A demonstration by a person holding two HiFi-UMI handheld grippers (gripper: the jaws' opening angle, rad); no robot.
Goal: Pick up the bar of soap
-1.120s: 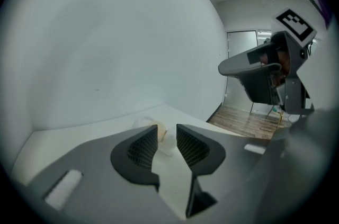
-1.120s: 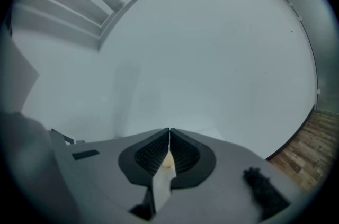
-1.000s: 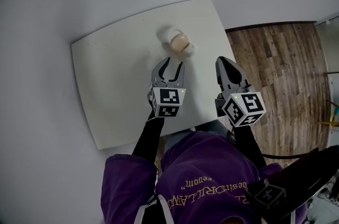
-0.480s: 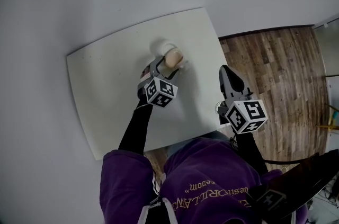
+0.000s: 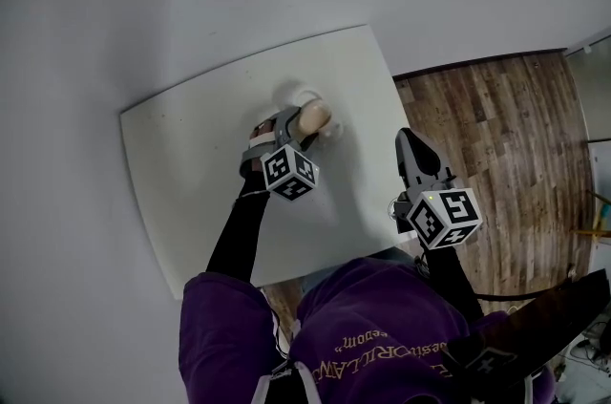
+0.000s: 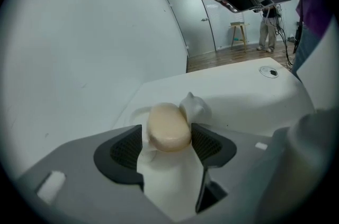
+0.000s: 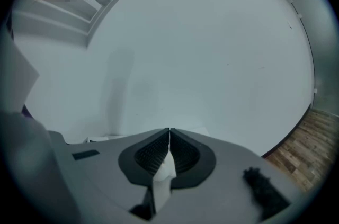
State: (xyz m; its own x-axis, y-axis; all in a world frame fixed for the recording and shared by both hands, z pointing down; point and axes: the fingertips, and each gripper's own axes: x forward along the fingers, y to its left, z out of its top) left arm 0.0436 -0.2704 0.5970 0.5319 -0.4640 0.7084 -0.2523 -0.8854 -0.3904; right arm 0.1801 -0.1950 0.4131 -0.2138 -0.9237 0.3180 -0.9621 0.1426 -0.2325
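Nearest the person, the right gripper (image 5: 406, 138) is idling at the table's 4 o'clock edge with its jaws pressed together and holding nothing, likely to be keeping clear. Farther in, the left gripper (image 5: 292, 119) is angling down; its jaws have just been opening wide and are straddling the bar of soap (image 6: 168, 126) without squeezing, seemingly lining up a grab. The soap is sitting toward the far side of the table (image 5: 191, 173), with bare top spreading out at 9 o'clock and wooden floor (image 5: 496, 125) lying beyond the 3 o'clock edge.
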